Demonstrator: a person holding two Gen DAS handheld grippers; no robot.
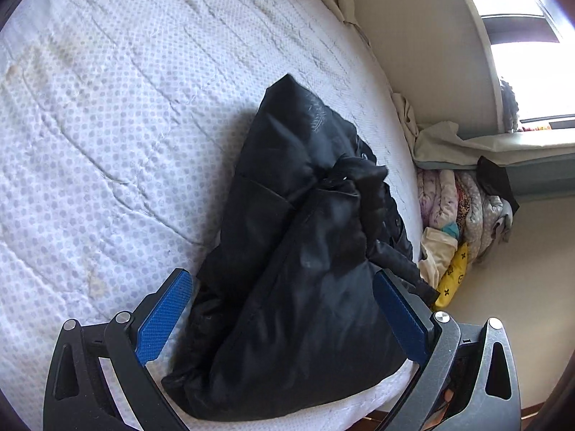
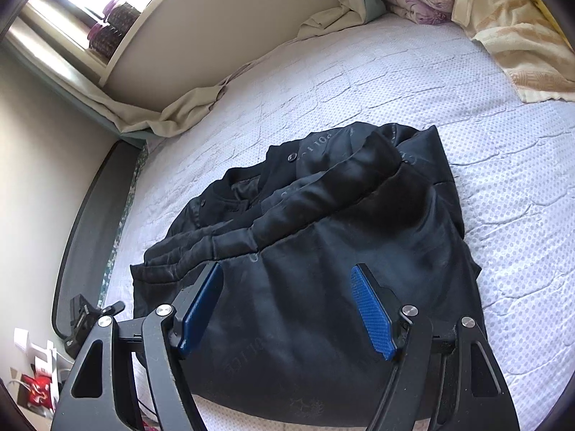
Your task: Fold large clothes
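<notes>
Left wrist view: my left gripper (image 1: 284, 305) has its blue pads (image 1: 163, 318) spread wide, clamping nothing. The folded black jacket (image 1: 305, 251) lies under and between them; pad contact with the fabric I cannot confirm. The jacket sits near one edge of the mattress (image 1: 107, 125), which has a white quilted cover with grey dots. Beyond that edge, a pile of folded bedding (image 1: 463, 208) with a yellow patterned piece. A window (image 1: 521, 54) is at upper right.

Right wrist view: my right gripper (image 2: 287, 309) is likewise spread, nothing gripped, poised above the near part of the jacket (image 2: 305, 269). The garment is a bulky folded bundle, collar and buttons showing at its far left, faint lettering on the cloth. A rumpled beige sheet (image 2: 187, 107) lies against the wall at the mattress's far edge; a cream towel (image 2: 514, 36) and floral quilts (image 2: 413, 0) at upper right.
</notes>
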